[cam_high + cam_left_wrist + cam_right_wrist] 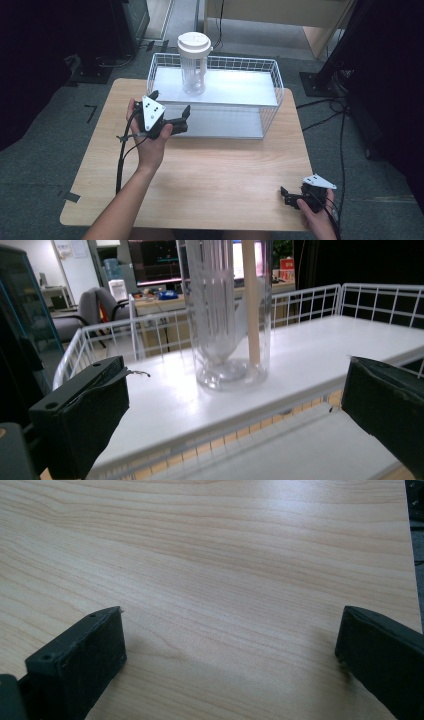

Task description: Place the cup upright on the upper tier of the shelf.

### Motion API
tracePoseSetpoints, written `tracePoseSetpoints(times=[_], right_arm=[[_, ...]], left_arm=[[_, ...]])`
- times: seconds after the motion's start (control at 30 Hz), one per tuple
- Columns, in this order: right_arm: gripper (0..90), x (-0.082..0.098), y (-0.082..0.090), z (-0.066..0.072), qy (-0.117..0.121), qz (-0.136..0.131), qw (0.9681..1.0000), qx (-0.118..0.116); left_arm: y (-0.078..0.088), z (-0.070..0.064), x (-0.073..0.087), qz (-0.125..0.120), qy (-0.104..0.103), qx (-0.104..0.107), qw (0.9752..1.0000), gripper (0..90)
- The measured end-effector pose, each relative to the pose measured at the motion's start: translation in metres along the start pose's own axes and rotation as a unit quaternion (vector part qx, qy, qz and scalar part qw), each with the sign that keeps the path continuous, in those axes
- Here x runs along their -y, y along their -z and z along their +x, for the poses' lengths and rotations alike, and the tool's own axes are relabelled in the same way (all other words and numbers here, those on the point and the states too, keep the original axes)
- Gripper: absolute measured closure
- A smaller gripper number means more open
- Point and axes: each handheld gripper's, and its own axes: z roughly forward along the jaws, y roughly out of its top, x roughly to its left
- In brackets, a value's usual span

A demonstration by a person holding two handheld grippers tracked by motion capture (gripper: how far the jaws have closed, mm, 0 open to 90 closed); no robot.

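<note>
A clear plastic pitcher with a white lid stands upright on the white upper shelf of a wire rack. My left gripper is held in the air just in front of the rack's left part, open, with nothing between its jaws. In the left gripper view the pitcher stands a short way beyond the open left gripper, with a pale stick inside it. My right gripper hovers low over the table's near right corner, open and holding nothing. In the right gripper view, bare wood lies under the right gripper.
The white wire rack takes up the far middle of the wooden table and has a lower shelf as well. Cables trail on the floor to the right. Dark stands flank the table.
</note>
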Motion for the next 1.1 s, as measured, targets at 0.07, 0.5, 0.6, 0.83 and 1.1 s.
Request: tracePoseSetpoints(times=[0.07,0.5,0.6,0.83,1.1], right_arm=[[0.0,0.000,0.000,0.000,0.000,0.000,1.0000,0.000],[0.0,0.000,0.000,0.000,0.000,0.000,1.0000,0.000],[0.0,0.000,0.000,0.000,0.000,0.000,1.0000,0.001],[0.0,0.000,0.000,0.001,-0.002,0.000,1.0000,0.001],[0.0,0.000,0.000,0.001,-0.001,0.000,1.0000,0.001]], left_arm=[[0.004,0.000,0.009,0.005,0.005,0.000,1.0000,0.0],[0.029,0.012,0.063,0.041,0.047,-0.022,0.9978,0.0],[0.036,0.018,0.079,0.054,0.057,-0.030,0.9964,0.0],[0.048,0.033,0.104,0.081,0.065,-0.053,0.9932,0.0],[0.065,0.054,0.135,0.124,0.076,-0.079,0.9862,0.0]])
